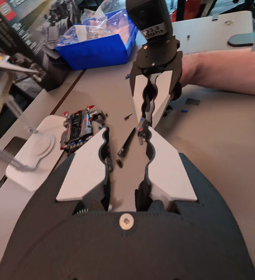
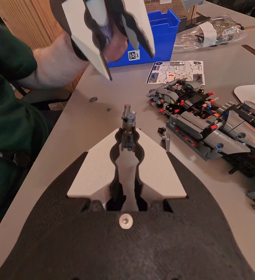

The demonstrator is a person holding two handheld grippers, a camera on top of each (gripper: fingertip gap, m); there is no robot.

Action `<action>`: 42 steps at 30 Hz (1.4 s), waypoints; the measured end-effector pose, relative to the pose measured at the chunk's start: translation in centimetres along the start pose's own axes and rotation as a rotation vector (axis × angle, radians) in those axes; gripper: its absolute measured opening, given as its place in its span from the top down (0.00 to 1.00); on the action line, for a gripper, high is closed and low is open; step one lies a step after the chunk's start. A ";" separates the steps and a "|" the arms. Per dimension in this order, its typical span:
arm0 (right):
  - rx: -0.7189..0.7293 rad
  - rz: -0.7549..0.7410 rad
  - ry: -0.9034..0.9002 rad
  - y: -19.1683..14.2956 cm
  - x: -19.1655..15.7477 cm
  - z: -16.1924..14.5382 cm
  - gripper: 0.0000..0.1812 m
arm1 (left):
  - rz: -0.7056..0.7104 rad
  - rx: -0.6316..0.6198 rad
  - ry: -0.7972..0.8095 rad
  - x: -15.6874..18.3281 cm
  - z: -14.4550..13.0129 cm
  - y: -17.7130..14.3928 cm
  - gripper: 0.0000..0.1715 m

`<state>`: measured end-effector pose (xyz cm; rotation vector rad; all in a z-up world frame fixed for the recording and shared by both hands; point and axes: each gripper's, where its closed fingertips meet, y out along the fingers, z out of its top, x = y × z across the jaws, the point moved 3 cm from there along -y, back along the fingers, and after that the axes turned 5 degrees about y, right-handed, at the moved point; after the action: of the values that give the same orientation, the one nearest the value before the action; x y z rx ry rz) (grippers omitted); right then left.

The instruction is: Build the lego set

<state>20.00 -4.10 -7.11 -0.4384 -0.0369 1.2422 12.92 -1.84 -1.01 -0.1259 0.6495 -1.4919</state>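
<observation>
Your right gripper [image 2: 127, 133] pinches the grey sub-assembly [image 2: 128, 128], long axis along the fingers; your left gripper [image 1: 127, 131] spread, empty, just beside; car model [image 2: 214, 128] lies rightward

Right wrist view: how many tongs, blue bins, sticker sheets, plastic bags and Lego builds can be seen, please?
Tongs: 2, right tongs and left tongs
Blue bin: 1
Sticker sheet: 1
Plastic bag: 1
Lego builds: 2, car model and small grey assembly
Total: 7
</observation>
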 end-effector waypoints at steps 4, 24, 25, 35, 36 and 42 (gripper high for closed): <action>0.019 -0.021 -0.001 -0.3 0.2 0.3 0.94 | -0.121 0.066 0.000 0.6 1.0 3.4 0.73; 0.094 -0.091 0.037 -0.9 1.3 1.3 0.94 | -0.111 0.169 -0.029 0.1 -0.3 5.3 0.95; 0.100 -0.101 0.027 -0.8 1.3 1.4 0.93 | -0.113 0.176 -0.045 0.0 -0.3 5.3 0.95; 0.152 -0.151 0.033 -0.8 1.9 2.1 0.90 | -0.132 0.279 -0.229 -1.7 -0.4 4.6 0.96; 0.155 -0.168 0.029 -0.8 2.0 2.2 0.88 | -0.125 0.289 -0.247 -1.9 -0.4 4.6 0.96; 0.134 -0.364 -0.104 -1.2 3.1 2.5 0.77 | -0.108 0.357 -0.415 -3.4 -0.3 4.5 0.96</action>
<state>21.42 -0.75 -5.05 -0.2367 -0.1168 0.9016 16.88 1.97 -2.21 -0.1909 0.0404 -1.6004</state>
